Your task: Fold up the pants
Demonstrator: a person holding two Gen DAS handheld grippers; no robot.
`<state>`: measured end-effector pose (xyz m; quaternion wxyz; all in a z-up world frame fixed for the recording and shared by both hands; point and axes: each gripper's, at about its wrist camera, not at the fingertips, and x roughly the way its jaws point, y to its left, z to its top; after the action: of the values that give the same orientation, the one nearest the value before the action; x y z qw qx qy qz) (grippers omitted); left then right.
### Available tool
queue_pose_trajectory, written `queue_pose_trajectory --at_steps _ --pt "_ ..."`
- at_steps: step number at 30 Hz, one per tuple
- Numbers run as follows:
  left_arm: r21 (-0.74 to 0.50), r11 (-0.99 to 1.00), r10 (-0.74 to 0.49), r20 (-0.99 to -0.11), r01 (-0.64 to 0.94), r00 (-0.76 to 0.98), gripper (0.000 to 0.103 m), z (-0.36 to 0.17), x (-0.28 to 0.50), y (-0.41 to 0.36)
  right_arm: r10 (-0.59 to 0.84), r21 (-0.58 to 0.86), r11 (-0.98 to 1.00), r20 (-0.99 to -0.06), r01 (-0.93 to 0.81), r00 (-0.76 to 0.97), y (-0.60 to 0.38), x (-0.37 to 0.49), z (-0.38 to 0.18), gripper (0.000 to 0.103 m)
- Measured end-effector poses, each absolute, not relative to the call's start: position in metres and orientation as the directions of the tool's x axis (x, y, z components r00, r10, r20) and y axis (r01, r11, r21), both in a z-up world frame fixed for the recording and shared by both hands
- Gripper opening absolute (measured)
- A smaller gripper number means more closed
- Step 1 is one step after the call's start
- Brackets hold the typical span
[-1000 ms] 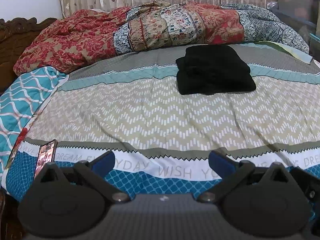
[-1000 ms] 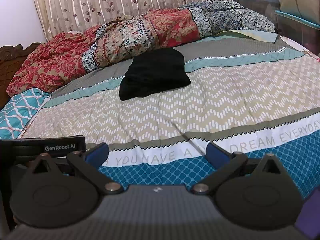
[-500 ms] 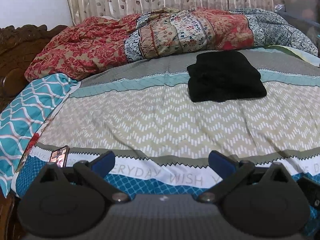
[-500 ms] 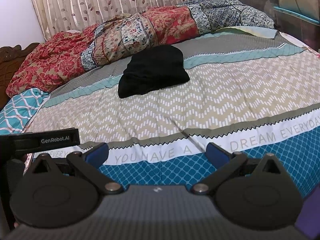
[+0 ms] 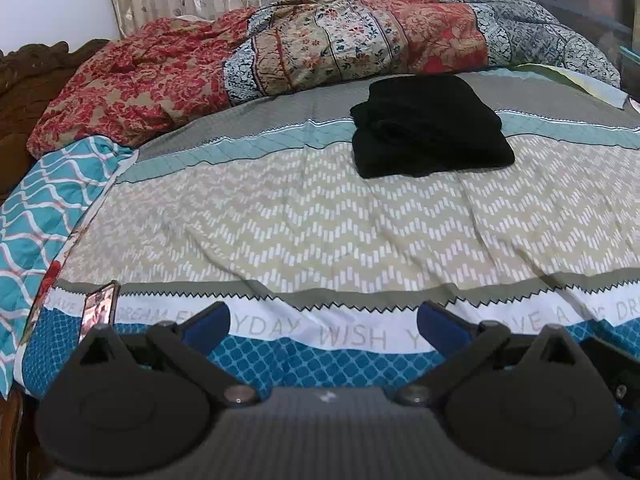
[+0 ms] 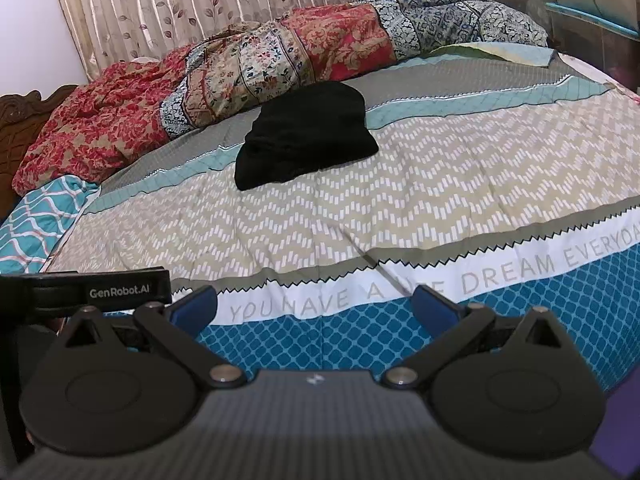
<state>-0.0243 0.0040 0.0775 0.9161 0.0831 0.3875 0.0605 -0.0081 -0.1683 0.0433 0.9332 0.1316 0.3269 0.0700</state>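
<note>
The black pants (image 5: 430,126) lie folded in a compact stack on the far part of the bed; they also show in the right wrist view (image 6: 306,136). My left gripper (image 5: 322,324) is open and empty, held back over the bed's near edge, far from the pants. My right gripper (image 6: 314,306) is open and empty too, over the near edge. The left gripper's black body (image 6: 86,290) shows at the left of the right wrist view.
The patterned bedspread (image 5: 320,220) covers the bed. A rumpled red and floral quilt (image 5: 280,52) is heaped along the far side. A phone (image 5: 98,312) lies at the near left edge. A carved wooden headboard (image 5: 24,76) stands left. Curtains (image 6: 200,8) hang behind.
Both grippers have drifted slightly, so the pants sit a little farther right in the left view and farther left in the right view. Both stay open and empty.
</note>
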Motion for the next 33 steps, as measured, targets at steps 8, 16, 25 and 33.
queue_pose_trajectory --at_steps 8,16,25,33 --pt "0.184 0.982 0.165 -0.722 -0.044 0.671 0.103 0.0750 -0.0228 0.0059 0.219 0.294 0.955 -0.593 -0.044 0.775 -0.1697 -0.0077 0.0434 0.103" --pt "0.170 0.985 0.150 -0.739 -0.034 0.657 0.103 0.0733 -0.0209 0.0053 0.219 0.294 0.955 -0.594 -0.045 0.774 -0.1700 -0.0075 0.0431 0.103" --pt "0.149 0.989 0.129 -0.760 -0.023 0.637 0.103 0.0699 -0.0181 0.0045 0.219 0.293 0.955 -0.595 -0.045 0.773 -0.1701 -0.0071 0.0427 0.103" --pt "0.141 0.990 0.118 -0.769 -0.014 0.628 0.103 0.0682 -0.0172 0.0020 0.219 0.294 0.955 -0.595 -0.045 0.773 -0.1706 -0.0069 0.0427 0.103"
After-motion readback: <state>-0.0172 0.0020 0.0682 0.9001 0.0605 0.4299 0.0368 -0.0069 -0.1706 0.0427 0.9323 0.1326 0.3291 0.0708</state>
